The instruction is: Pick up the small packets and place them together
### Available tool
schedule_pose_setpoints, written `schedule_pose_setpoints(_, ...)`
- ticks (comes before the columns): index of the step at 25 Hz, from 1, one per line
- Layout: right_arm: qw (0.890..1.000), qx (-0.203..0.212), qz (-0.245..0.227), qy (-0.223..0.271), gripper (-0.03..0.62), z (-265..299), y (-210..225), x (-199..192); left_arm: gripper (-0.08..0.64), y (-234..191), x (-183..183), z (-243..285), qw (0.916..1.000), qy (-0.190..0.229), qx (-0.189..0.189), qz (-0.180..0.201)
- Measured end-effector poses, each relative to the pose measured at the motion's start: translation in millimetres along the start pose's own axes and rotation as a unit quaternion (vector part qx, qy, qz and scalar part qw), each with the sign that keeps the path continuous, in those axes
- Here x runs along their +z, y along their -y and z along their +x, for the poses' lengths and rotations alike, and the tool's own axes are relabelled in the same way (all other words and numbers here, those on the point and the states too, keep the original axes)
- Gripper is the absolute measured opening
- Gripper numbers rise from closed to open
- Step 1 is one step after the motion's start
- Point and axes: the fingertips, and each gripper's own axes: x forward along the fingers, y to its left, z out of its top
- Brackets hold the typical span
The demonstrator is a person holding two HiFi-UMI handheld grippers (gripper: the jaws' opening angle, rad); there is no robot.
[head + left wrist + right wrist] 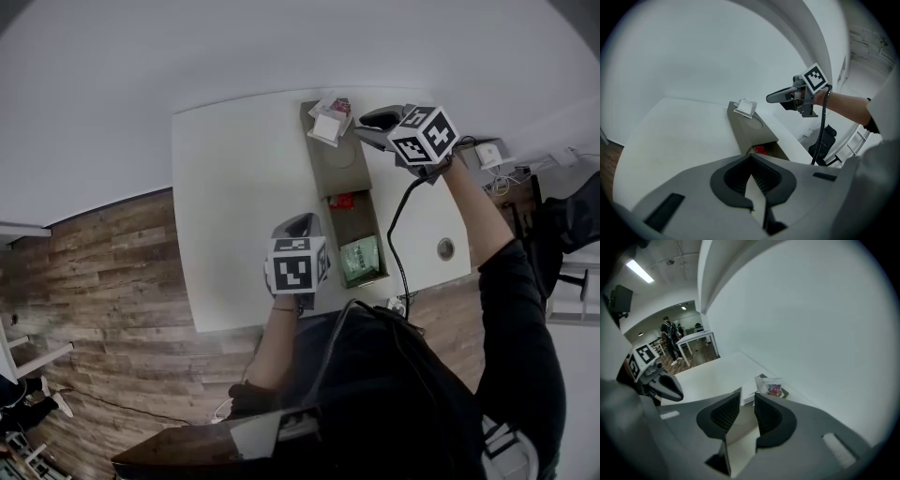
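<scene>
Wood floor (pixel 103 272) fills the head view's 9 o'clock side, and the white table (pixel 234 187) begins just to its right. The left gripper (pixel 298 225) hangs low over the table's near part, at about 6 o'clock from the picture's centre. In its own view its jaws (pixel 750 157) meet at the tips with nothing between them. Just at its 3 o'clock runs a long grey tray (pixel 342 173) with compartments, stretching from 12 o'clock down toward 5 o'clock. A green packet (pixel 359 261) lies in the nearest compartment, and a red packet (pixel 341 201) lies in the compartment at the green one's 12 o'clock. The white packets (pixel 328 127) and a clear packet (pixel 341 106) with red print sit together at the tray's far end. The right gripper (pixel 375 120) hovers at 3 o'clock of that far pile. Its jaws (pixel 747 397) stand a narrow way apart and empty, with the pile showing just beyond them. A black cable (pixel 398 225) trails down from it, and a round grommet (pixel 445 248) sits in the tabletop at 4 o'clock.
</scene>
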Motion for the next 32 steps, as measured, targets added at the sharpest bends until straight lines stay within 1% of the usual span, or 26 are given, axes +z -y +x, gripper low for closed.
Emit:
schedule_pose_setpoints(2,0.999,0.032,-0.024,-0.006,0.095,-8,-23,-11,-0.003,5,-2,2,1.0000,-0.003,-0.004,0.005)
schedule_pose_setpoints(4,0.997,0.053,-0.044,-0.022,0.095,-13,-42,-27,-0.003,10,-3,3,0.9999,-0.004,-0.008,0.011)
schedule_pose_setpoints(7,0.993,0.101,-0.054,-0.031,0.095,-21,-80,-52,-0.003,20,-8,-1,0.9997,-0.006,-0.012,0.019)
schedule_pose_setpoints(10,0.985,0.156,-0.048,-0.051,0.095,-23,-117,-83,-0.003,28,-13,-4,0.9995,-0.007,-0.015,0.026)
schedule_pose_setpoints(14,0.973,0.197,-0.072,-0.095,0.095,-21,-150,-118,-0.003,33,-22,-8,0.9994,-0.012,-0.013,0.031)
schedule_pose_setpoints(18,0.961,0.222,-0.096,-0.131,0.095,-18,-172,-138,-0.003,37,-32,-12,0.9993,-0.017,-0.011,0.033)
schedule_pose_setpoints(20,0.954,0.228,-0.117,-0.154,0.095,-16,-180,-147,-0.003,38,-35,-14,0.9993,-0.018,-0.009,0.033)
schedule_pose_setpoints(22,0.945,0.233,-0.140,-0.180,0.097,-14,-186,-157,-0.003,38,-38,-15,0.9993,-0.018,-0.007,0.032)
schedule_pose_setpoints(24,0.936,0.240,-0.158,-0.202,0.125,-11,-193,-166,-0.003,37,-39,-16,0.9994,-0.017,-0.005,0.030)
schedule_pose_setpoints(28,0.921,0.246,-0.193,-0.230,0.140,-10,-205,-177,-0.003,34,-42,-19,0.9996,-0.015,-0.001,0.025)
schedule_pose_setpoints(32,0.901,0.247,-0.235,-0.267,0.147,-14,-217,-192,-0.003,36,-44,-21,0.9996,-0.014,-0.001,0.023)
